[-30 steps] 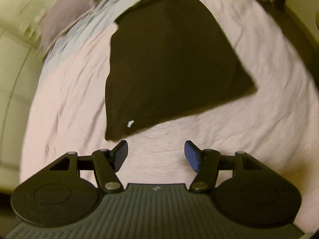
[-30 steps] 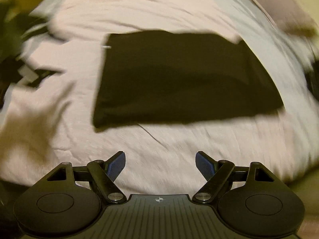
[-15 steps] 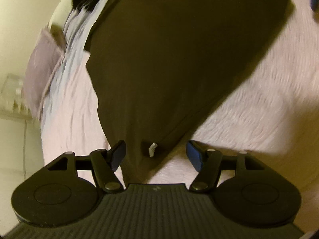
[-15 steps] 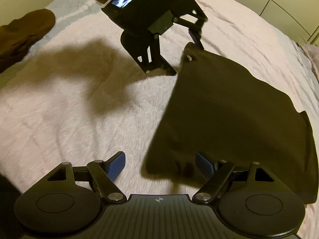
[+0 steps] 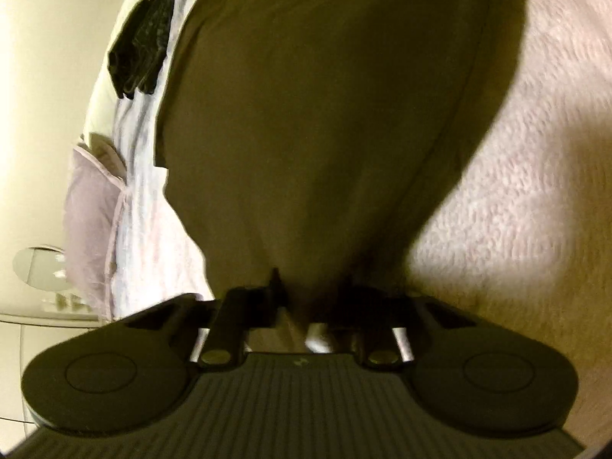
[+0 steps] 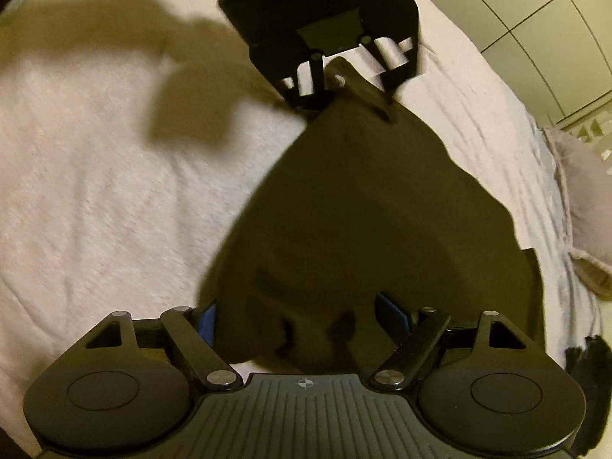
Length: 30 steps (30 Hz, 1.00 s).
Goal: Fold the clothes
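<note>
Fingers (image 6: 394, 311) closing around dark garment (image 6: 363, 210) near pillow (image 6: 581, 176).

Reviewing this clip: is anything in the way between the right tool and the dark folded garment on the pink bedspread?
Nothing visible. The right tool straddles the near corner of the dark folded garment, its jaws closing but the blue pads not yet pressing. The left tool already pinches the far corner. Only the pink bedspread lies around it.

My grippers (image 6: 302, 317): matt black plastic, ribbed. Dark garment (image 6: 367, 222): smooth matt cloth. Bedspread (image 6: 95, 191): pale, nubbly-textured fabric.
</note>
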Available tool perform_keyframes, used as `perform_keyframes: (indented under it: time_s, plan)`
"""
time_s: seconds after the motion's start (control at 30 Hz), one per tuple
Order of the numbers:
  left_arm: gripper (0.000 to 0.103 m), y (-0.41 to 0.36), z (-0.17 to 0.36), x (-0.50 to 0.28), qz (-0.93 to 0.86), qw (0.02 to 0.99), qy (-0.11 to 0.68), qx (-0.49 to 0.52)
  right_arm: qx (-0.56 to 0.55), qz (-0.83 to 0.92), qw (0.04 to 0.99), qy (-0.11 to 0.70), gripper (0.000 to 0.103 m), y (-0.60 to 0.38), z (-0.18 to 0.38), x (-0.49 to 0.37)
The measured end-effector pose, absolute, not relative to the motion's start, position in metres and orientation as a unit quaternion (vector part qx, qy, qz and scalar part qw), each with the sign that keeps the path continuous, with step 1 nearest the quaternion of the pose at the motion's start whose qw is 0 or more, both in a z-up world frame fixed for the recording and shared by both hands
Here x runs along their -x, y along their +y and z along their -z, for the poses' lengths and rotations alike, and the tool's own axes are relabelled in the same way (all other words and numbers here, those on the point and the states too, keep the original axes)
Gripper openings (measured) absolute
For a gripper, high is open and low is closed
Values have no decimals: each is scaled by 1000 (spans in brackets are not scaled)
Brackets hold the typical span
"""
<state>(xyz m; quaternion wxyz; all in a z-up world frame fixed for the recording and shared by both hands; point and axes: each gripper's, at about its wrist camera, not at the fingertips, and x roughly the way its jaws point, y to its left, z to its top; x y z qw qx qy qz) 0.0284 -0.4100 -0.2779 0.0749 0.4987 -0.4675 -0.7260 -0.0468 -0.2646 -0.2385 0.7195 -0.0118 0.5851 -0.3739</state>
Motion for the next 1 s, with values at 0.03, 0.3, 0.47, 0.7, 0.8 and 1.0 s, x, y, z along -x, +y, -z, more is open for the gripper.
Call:
perform_keyframes:
  time_s: [0.03, 0.3, 0.47, 0.7, 0.8, 1.0]
  plan:
    - [12, -411, 275, -26, 727, 74, -464, -501, 10, 372, 721, 584, 46, -266, 236, 49]
    - [8, -414, 228, -30, 737, 69, -448, -501, -47, 329, 766, 551, 16, -264, 192, 65]
    - [8, -397, 203, -50, 734, 46, -433, -521, -93, 305, 795, 516, 15, -257, 161, 77]
    - [8, -425, 139, -5, 743, 65, -401, -532, -211, 380, 802, 410, 15, -283, 97, 146]
    - [8, -450, 108, 40, 744, 71, -395, -533, -246, 422, 797, 356, 15, -302, 67, 189]
    - [9, -503, 81, 155, 732, 56, -379, -564, -306, 473, 778, 278, 15, -359, 52, 304]
